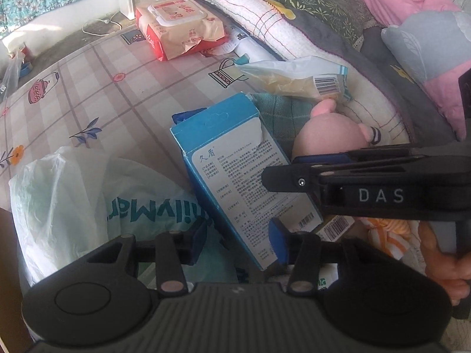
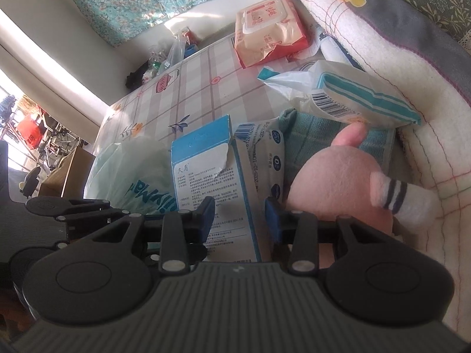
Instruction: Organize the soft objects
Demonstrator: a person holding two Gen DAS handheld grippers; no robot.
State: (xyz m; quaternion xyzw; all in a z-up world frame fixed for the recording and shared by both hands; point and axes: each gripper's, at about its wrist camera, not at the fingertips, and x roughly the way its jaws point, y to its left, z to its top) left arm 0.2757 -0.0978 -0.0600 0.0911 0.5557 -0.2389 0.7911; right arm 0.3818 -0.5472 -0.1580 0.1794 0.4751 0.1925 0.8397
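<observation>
I'm at the pick-up step, both tools over the clutter on the bed [image 1: 88, 67] beside the folded blankets. My left tool [image 1: 240, 239] stands half-wide astride the lower end of the blue box [image 1: 235, 176]; I cannot tell whether its pads press it. My right tool [image 2: 240, 216] is set narrow around that same box's edge, contact likewise unclear. The pink plush toy [image 2: 332, 188] (the soft thing I'm really after, I judge) lies just beside the box, against the teal towel [image 2: 318, 138]. Next I need the box out of the way, then a gentle squeeze on the plush.
</observation>
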